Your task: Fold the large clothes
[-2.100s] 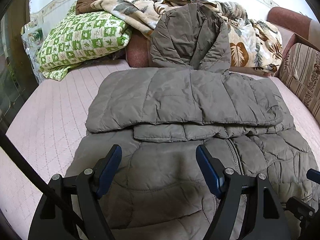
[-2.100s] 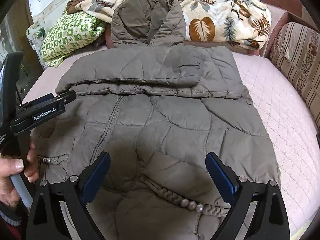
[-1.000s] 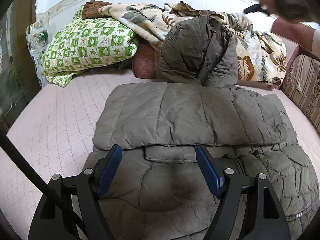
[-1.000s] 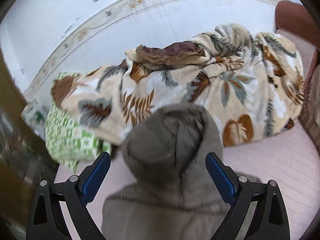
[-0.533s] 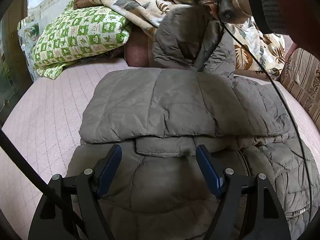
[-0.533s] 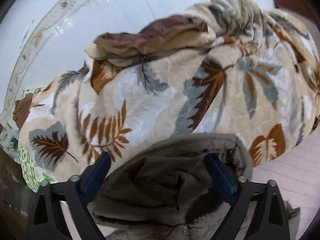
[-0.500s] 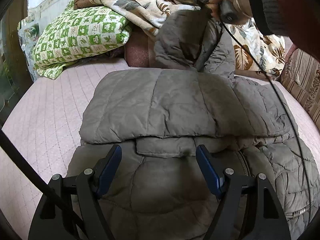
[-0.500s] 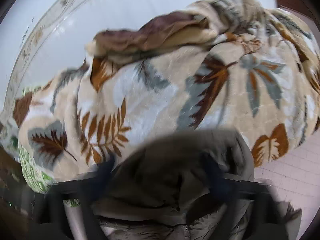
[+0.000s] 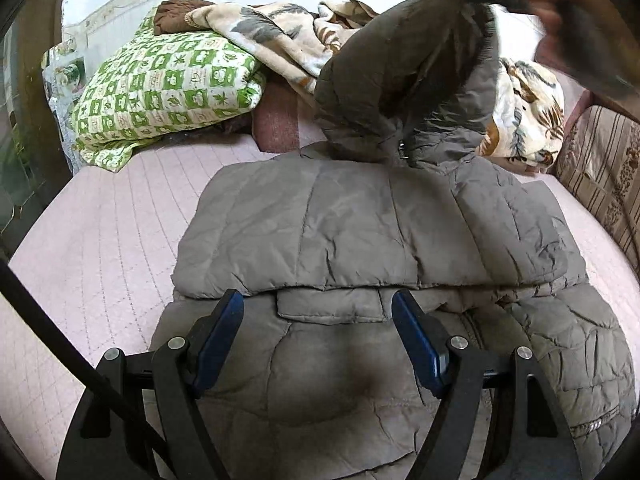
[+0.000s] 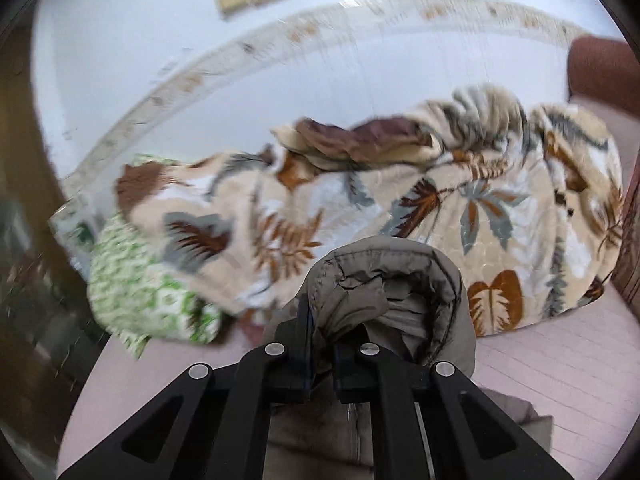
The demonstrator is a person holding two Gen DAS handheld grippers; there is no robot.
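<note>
A large grey-brown padded jacket (image 9: 360,232) lies on the pink quilted bed cover (image 9: 100,240), its sleeves folded across the chest. My left gripper (image 9: 318,320) hovers open just above the jacket's lower front, with nothing between its blue pads. The jacket's hood (image 9: 400,80) is pulled up off the bedding at the far end. My right gripper (image 10: 322,344) has its jaws closing tight on the hood's rim (image 10: 384,276), fabric pinched between the pads. In the left wrist view it is a dark blur in a hand (image 9: 560,0) at the top right.
A green-checked pillow (image 9: 168,88) and a leaf-print blanket (image 10: 440,208) are piled against the wall behind the hood. A striped cushion (image 9: 600,168) borders the bed on the right. Bare pink cover lies to the left of the jacket.
The right gripper reached the hood, shut on its rim and drew it upward, away from the blanket. The left gripper stayed open over the jacket's lower front.
</note>
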